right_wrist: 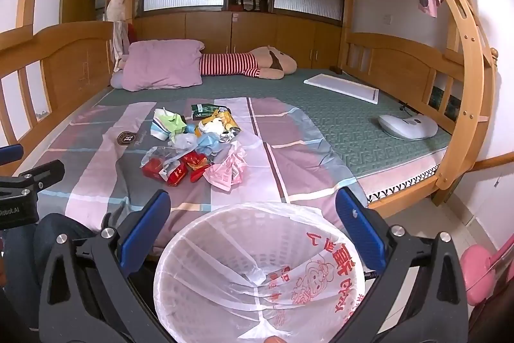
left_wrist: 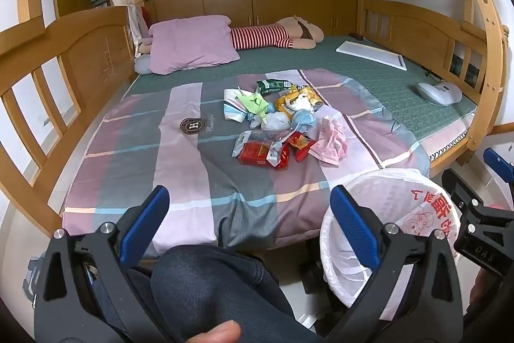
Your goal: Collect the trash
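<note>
Both tongs are released and empty. The left tongs [left_wrist: 249, 224] hang over the near edge of the bed [left_wrist: 180, 182], above a knee in dark denim [left_wrist: 205, 285]. The right tongs [right_wrist: 252, 222] hang above the mouth of the bin [right_wrist: 199, 237], which stands on the floor just beside the bed's near edge, lined with a white bag printed in red.

The trash [left_wrist: 279, 124] lies in one loose heap on the checked sheet [left_wrist: 135, 156] in the middle of the bed, well apart from both tongs. The heap runs away from the cameras, its long axis going from the red packets [left_wrist: 257, 155] and pink wrapper [left_wrist: 331, 142] at the near end to the green packet [left_wrist: 273, 85] at the far end; a paper cup [left_wrist: 233, 110] lies on its side at the left.

Risks, as I judge them: the pieces are light, crumpled and overlapping, so a closing grip could pinch the sheet as well, or drag a neighbour off the heap. Thin film may slip from the pads on the way to the bin. The bin's liner is loose, and a careless drop could catch its rim or miss onto the floor. Both tongs reaching for the same spot could collide.
</note>
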